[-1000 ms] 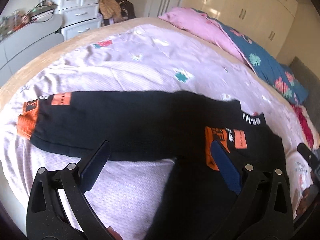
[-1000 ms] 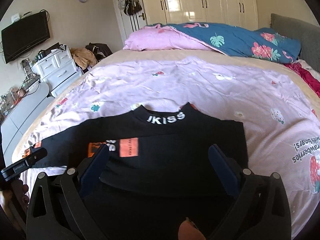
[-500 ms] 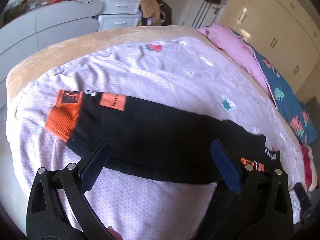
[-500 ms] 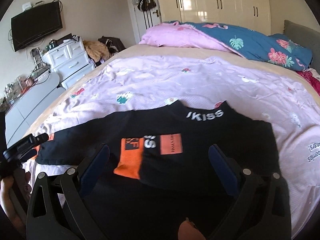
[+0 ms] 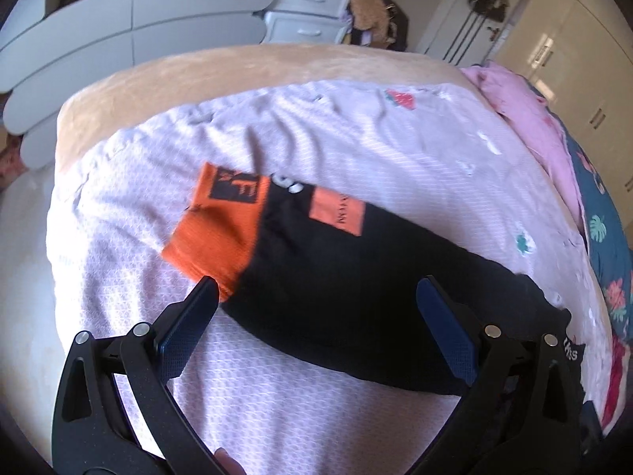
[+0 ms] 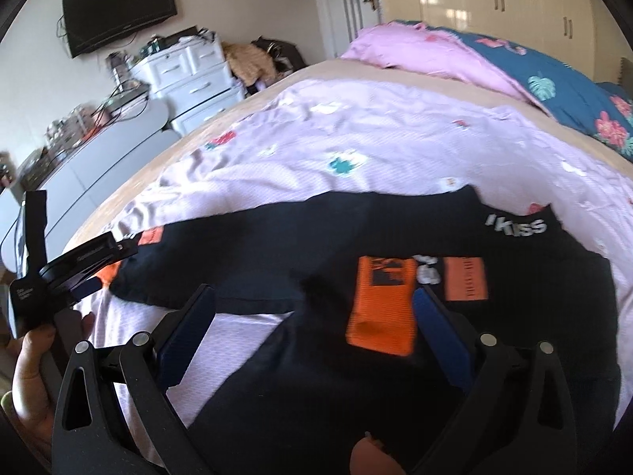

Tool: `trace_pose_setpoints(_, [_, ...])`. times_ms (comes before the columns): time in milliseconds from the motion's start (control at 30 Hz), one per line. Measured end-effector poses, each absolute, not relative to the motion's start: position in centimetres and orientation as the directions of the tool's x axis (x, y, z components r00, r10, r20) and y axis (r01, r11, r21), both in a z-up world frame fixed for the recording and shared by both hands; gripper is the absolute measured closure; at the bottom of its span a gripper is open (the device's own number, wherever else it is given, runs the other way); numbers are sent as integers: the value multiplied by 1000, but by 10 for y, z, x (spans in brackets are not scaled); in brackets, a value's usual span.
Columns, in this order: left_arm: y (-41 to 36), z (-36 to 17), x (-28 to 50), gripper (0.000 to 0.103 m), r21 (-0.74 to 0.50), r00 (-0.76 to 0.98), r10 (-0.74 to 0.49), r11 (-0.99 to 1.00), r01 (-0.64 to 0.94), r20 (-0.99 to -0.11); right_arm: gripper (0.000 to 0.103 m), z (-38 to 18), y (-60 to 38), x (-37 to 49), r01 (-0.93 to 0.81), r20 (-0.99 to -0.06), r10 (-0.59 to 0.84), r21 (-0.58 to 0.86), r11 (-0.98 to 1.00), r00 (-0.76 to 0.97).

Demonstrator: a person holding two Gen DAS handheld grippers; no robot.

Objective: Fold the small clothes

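Note:
A small black long-sleeved top point(image 6: 356, 356) with a white "KISS" collar point(image 6: 518, 227) lies on the pink bed sheet point(image 6: 356, 146). One sleeve, with an orange cuff point(image 6: 381, 308), is folded across the chest. The other sleeve point(image 5: 356, 293) lies stretched out to the left, its orange cuff point(image 5: 217, 229) at the end. My left gripper point(image 5: 316, 308) is open and empty, just above that sleeve near its cuff; it also shows in the right wrist view point(image 6: 79, 273). My right gripper point(image 6: 314, 308) is open and empty over the shirt body.
The beige mattress edge point(image 5: 237, 67) curves close behind the outstretched cuff. Grey cabinets point(image 5: 138, 23) and white drawers point(image 6: 190, 75) stand beyond it. A pink and blue floral duvet point(image 6: 514, 67) is piled at the far side of the bed.
My left gripper has moved left along the outstretched sleeve to its orange cuff. My right gripper has swung left over the shirt. Both stayed open.

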State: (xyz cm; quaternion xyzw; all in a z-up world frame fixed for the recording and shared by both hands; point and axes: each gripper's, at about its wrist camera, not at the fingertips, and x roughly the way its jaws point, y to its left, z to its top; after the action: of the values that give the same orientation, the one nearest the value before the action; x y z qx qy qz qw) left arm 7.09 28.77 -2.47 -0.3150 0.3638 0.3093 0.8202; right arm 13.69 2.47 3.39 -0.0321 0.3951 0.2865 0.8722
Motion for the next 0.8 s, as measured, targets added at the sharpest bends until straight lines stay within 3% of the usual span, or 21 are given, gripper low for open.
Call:
trace_pose_setpoints(367, [316, -54, 75, 9, -271, 473, 261, 554, -787, -841, 4, 29, 53, 137, -561, -728, 502, 195, 804, 466])
trace_pose_setpoints(567, [327, -53, 76, 11, -325, 528, 292, 530, -784, -798, 4, 23, 43, 138, -544, -737, 487, 193, 817, 469])
trace_pose_setpoints(600, [328, -51, 77, 17, -337, 540, 296, 527, -780, -788, 4, 22, 40, 139, -538, -739, 481, 191, 821, 472])
trace_pose_setpoints(667, [329, -48, 76, 76, -333, 545, 315, 529, -781, -777, 4, 20, 33, 141, -522, -744, 468, 190, 832, 476])
trace_pose_setpoints(733, [331, -45, 72, 92, -371, 575, 301, 525, -766, -761, 4, 20, 24, 143, -504, -744, 461, 195, 842, 483])
trace_pose_setpoints(800, [331, -35, 66, 96, -442, 645, 279, 536, -719, -712, 4, 20, 15, 144, -488, -741, 457, 200, 850, 492])
